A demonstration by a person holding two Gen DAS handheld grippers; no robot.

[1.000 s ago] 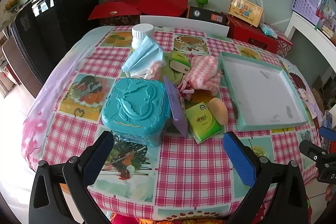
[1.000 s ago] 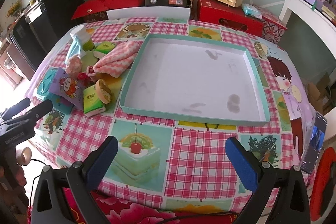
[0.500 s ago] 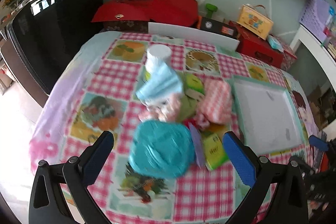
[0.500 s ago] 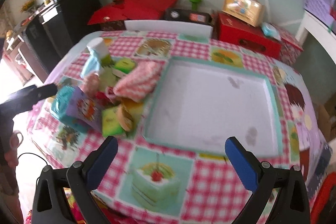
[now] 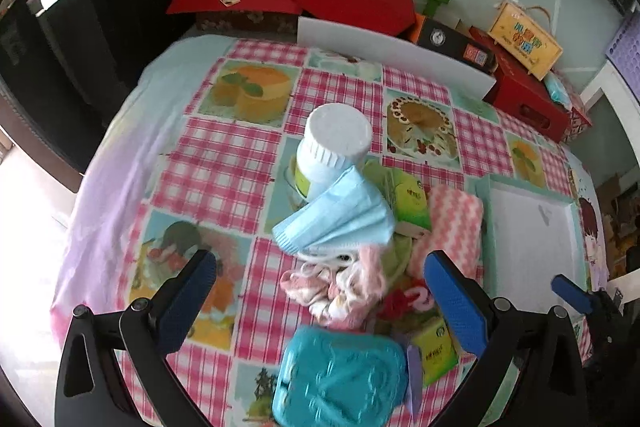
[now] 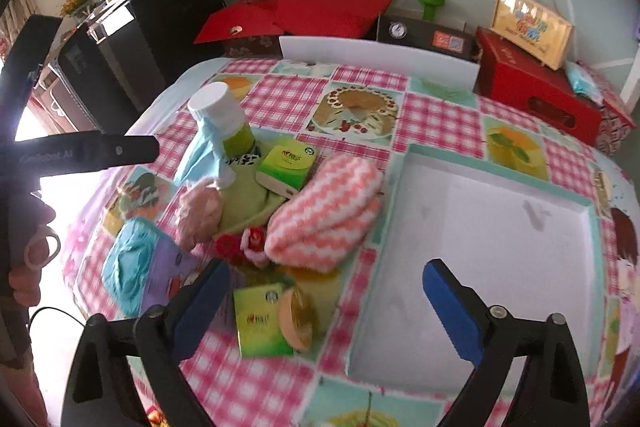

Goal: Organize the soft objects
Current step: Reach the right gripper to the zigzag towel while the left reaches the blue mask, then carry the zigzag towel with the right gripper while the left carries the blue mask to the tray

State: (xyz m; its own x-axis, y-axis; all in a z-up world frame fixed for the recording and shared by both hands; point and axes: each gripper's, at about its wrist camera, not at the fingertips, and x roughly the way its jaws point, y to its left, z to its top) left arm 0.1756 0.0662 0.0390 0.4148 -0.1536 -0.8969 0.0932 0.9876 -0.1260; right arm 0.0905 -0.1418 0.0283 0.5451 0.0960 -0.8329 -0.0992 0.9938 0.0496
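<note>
Beside the empty tray [image 6: 496, 163], a pink-white striped cloth [image 6: 328, 223], face mask [image 5: 336, 215] and tissue packs crowd together; left gripper [image 5: 320, 303] wide open and empty, right gripper [image 6: 324, 311] closing, gripping nothing.

Home room: cake-print tablecloth [image 6: 440, 115], red gift boxes [image 6: 536, 95]

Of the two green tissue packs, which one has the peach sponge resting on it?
The near green pack, just ahead of the right gripper; the sponge overlaps it. The far pack carries none.

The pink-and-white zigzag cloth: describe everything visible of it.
The pink-and-white zigzag cloth looks like soft, fluffy fabric, folded into a thick, rounded bundle. It lies on the checked tablecloth against the left rim of the shallow teal-edged tray. A green tissue pack is at its far-left end, red-and-pink trinkets at its near end. No gripper touches it.
</note>
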